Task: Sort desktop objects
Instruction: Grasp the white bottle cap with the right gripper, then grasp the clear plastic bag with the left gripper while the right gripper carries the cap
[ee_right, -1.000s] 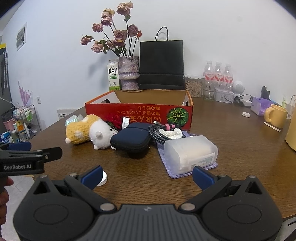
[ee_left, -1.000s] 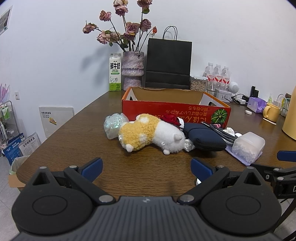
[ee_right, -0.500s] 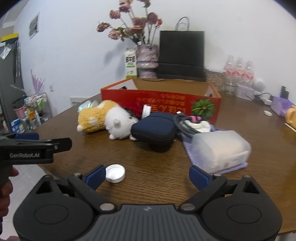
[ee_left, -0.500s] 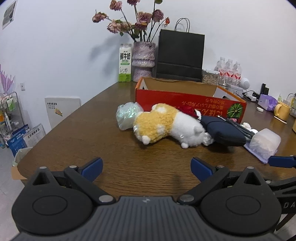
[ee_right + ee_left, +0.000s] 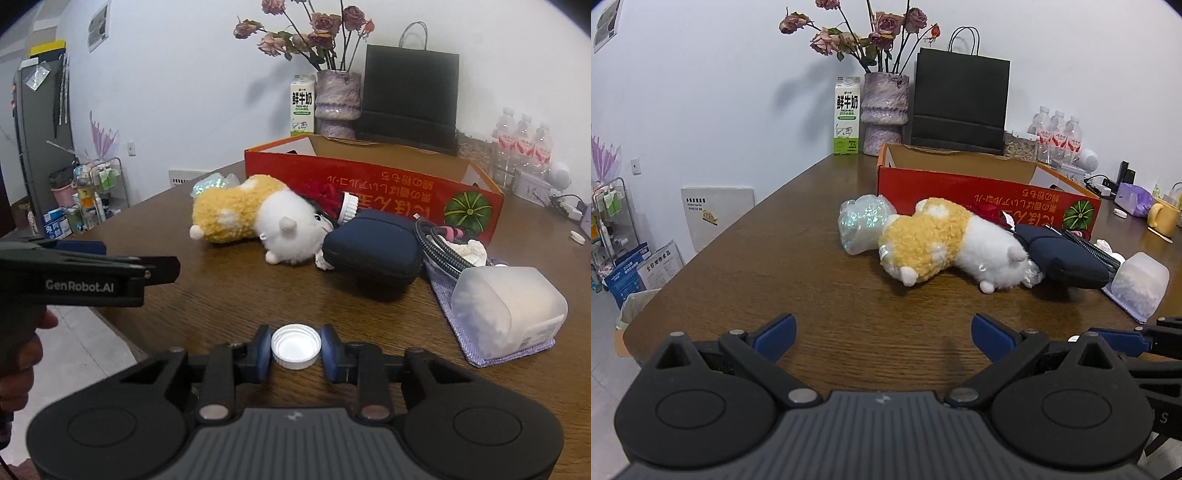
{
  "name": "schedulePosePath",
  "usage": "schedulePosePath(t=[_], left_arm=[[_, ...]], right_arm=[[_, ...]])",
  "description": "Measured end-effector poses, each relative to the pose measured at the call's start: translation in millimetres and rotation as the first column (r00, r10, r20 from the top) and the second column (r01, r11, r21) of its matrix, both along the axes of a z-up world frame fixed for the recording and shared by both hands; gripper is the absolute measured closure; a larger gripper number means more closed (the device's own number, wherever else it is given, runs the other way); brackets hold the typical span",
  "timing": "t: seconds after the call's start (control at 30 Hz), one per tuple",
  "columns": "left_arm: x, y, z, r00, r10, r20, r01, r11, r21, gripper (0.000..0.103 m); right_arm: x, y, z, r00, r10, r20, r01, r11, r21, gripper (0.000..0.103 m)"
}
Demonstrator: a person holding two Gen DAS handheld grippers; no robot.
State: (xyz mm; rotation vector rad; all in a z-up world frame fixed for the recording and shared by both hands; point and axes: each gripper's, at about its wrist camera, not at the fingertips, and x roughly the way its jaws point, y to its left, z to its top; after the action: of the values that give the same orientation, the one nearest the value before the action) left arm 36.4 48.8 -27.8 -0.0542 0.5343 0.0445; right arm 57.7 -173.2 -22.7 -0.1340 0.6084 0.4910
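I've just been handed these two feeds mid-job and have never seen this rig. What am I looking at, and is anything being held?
No robot: a person holds a two-fingered gripper in each hand, each with a fisheye camera looking along its fingers. The left view shows the left gripper, jaws wide and empty. The right view shows the right gripper with jaws closing around a white bottle cap on the wooden table. Beyond lie a plush toy, a dark pouch, a translucent container and a red cardboard box.

Dark wooden worktop (image 5: 229,295) — white cap (image 5: 295,345) lower centre, plush toy (image 5: 255,218), navy pouch (image 5: 373,249), red box (image 5: 373,184) behind.
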Motion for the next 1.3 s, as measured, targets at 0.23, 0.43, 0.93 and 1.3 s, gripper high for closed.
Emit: schedulePosePath(t=[0.23,0.43,0.93,1.3], left_arm=[[5.2,4.4,12.4,1.0,-0.014,0.026,0.014,1.0,-0.001,0.0],[27.3,9.5,32.4,0.998,-0.023,0.052,0.022,1.0,0.007,0.0],[129.0,31.1,36.9,0.999,0.023,-0.044,-0.026,0.998,-0.057,0.022],[152.2,45.5,18.0,0.989,0.005,-0.149,-0.026,0.99,-0.138,0.046]], right_arm=[[3.3,-3.2,15.4,0.999,-0.023,0.048,0.021,0.999,0.033,0.076],[18.9,-6.0,36.0,0.993,-0.054,0.101,0.048,0.997,0.06,0.076],[91.0,-4.3,51.0,0.986,-0.117,0.123,0.109,0.992,0.063,0.076],[108.4,-4.1,42.3,0.99,-0.111,0.092,0.106,0.993,0.059,0.076]])
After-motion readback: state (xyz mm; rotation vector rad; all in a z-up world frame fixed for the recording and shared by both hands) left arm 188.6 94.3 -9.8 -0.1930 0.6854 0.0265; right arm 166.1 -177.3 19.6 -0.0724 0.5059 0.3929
